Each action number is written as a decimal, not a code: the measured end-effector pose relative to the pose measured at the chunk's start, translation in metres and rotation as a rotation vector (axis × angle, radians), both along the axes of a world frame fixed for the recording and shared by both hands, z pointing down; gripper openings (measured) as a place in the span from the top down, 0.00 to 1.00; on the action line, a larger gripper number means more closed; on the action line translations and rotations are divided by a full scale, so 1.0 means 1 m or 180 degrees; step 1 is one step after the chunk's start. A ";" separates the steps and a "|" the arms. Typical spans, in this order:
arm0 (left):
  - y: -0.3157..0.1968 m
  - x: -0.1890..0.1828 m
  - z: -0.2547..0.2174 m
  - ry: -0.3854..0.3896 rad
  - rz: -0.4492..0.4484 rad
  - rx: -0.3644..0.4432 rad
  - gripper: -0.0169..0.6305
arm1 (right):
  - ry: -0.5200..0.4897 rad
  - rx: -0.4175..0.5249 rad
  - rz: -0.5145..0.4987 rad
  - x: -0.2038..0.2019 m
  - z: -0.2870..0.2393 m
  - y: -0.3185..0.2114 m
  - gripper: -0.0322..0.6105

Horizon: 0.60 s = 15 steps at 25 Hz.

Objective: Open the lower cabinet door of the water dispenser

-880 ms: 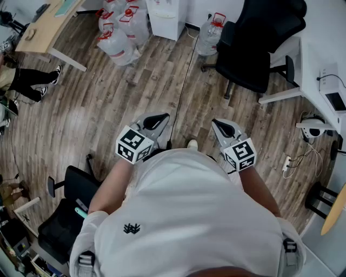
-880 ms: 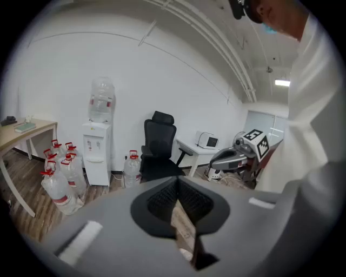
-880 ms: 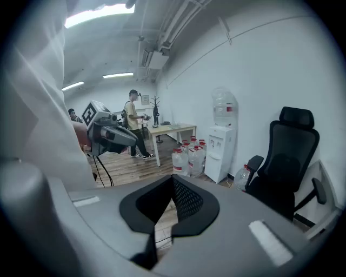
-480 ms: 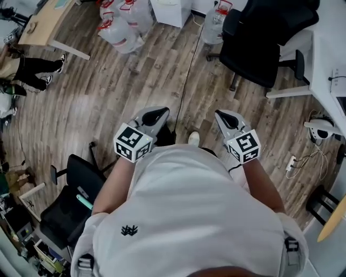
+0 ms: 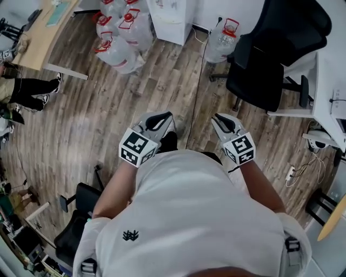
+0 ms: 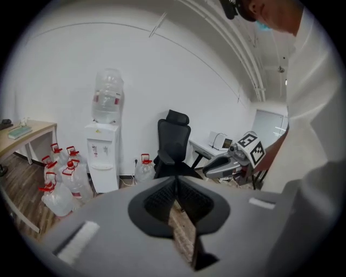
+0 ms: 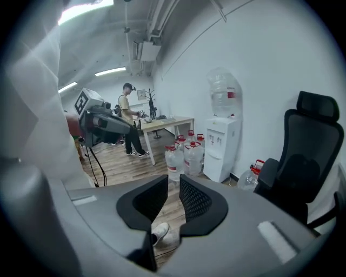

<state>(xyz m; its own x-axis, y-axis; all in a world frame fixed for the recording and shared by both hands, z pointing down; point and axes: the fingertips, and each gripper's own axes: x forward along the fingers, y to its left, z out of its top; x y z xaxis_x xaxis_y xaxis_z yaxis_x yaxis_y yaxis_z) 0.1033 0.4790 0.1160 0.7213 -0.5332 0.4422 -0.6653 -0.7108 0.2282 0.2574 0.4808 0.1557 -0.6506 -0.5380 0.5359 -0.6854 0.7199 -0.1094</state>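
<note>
You've walked closer to the water dispenser (image 5: 174,20), still well ahead by the wall, its lower door (image 6: 104,178) seemingly closed, and your right gripper (image 7: 173,184) has parted slightly, empty, while your left gripper (image 6: 177,186) stays pinched together.

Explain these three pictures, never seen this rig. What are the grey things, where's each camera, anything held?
No robot here: a person holds a pair of hand-worked tongs in each hand. The top-down picture comes from a camera on their head: it shows the left tongs and right tongs out in front, above the wooden floor. The other two pictures come from cameras riding on each pair, looking along its jaws. The left pair is closed on nothing; the right pair stands slightly open, also empty. By the far wall stand the water dispenser, water bottles and an office chair, none of them touched.
</note>
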 end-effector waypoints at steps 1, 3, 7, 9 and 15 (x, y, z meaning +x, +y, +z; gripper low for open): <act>-0.016 -0.008 0.001 0.0000 0.0047 0.0007 0.88 | 0.0050 -0.0006 0.0001 -0.007 0.002 -0.018 0.87; -0.049 -0.023 0.005 -0.0046 0.0160 0.0015 0.89 | 0.0101 -0.0026 0.0054 -0.021 0.010 -0.055 0.87; -0.109 -0.047 0.014 -0.0118 0.0269 0.0033 0.88 | 0.0125 -0.0047 0.0129 -0.046 0.024 -0.124 0.86; -0.131 -0.054 0.019 -0.0085 0.0246 0.0000 0.88 | 0.0130 -0.0093 0.0128 -0.055 0.032 -0.151 0.86; -0.213 -0.050 0.036 -0.0088 0.0220 -0.0171 0.88 | 0.0081 -0.0262 0.0115 -0.069 0.079 -0.265 0.86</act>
